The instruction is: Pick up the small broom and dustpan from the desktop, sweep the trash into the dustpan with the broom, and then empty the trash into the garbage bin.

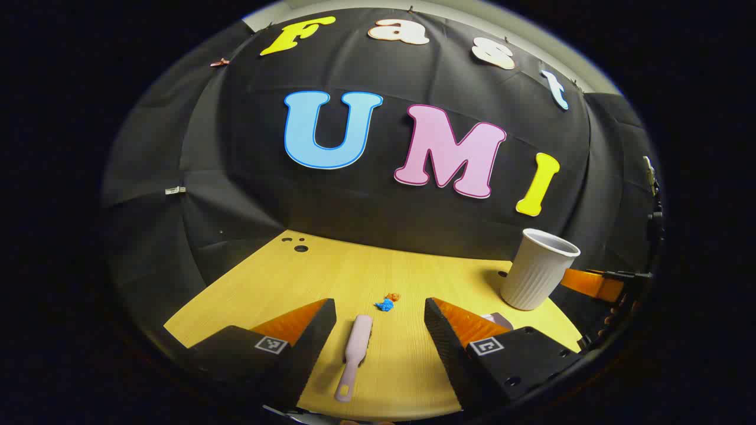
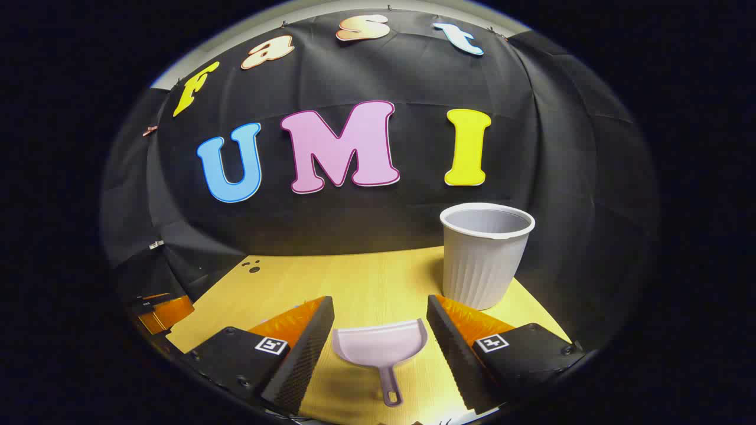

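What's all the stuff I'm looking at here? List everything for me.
broom: one, pale pink, flat on the table between the left gripper's fingers
dustpan: one, pale pink, flat between the right gripper's fingers
trash: one small blue and orange clump, beyond the broom
bin: one, grey, ribbed, upright at the table's back right
table: one, yellow wood
left gripper: black and orange, open
right gripper: black and orange, open

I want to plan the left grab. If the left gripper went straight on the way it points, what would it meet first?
Most likely the small pink broom, lying on the desktop between the open left gripper's fingers. Beyond it sits the blue-and-orange trash. Depth is uncertain.
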Available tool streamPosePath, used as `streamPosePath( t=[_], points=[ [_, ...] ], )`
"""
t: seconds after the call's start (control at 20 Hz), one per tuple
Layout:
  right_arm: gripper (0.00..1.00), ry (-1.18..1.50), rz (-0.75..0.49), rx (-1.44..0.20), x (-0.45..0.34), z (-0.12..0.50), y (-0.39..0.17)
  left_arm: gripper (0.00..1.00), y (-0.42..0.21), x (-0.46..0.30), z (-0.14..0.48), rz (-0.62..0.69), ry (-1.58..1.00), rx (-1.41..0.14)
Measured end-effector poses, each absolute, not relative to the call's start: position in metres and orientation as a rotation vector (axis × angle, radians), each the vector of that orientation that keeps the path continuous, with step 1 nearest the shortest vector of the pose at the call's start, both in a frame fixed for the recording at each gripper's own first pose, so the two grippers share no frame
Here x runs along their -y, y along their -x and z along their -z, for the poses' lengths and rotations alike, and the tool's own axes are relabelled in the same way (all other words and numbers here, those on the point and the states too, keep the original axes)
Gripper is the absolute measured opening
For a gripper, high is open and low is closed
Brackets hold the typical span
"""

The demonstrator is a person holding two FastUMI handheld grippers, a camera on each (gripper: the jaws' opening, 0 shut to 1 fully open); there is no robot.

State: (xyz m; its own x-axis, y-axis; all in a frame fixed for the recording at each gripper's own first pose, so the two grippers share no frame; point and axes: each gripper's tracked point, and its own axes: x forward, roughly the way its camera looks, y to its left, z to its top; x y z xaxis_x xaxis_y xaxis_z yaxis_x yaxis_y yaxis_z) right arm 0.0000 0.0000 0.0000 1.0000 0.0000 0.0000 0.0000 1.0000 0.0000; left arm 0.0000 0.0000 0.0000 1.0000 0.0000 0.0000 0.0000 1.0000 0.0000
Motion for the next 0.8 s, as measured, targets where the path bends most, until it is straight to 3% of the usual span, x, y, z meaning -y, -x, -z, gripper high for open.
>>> streamPosePath(
  t=[0.15,0.8],
  points=[
    [0.99,0.031,0.031,-0.036,0.010,0.005,-0.008,0.95,-0.006,-0.002,0.005,0.000,-0.011,-0.011],
    [0.98,0.065,-0.057,-0.241,-0.007,0.060,-0.028,0.95,-0.026,-0.025,0.039,-0.051,-0.060,-0.148]
  ],
)
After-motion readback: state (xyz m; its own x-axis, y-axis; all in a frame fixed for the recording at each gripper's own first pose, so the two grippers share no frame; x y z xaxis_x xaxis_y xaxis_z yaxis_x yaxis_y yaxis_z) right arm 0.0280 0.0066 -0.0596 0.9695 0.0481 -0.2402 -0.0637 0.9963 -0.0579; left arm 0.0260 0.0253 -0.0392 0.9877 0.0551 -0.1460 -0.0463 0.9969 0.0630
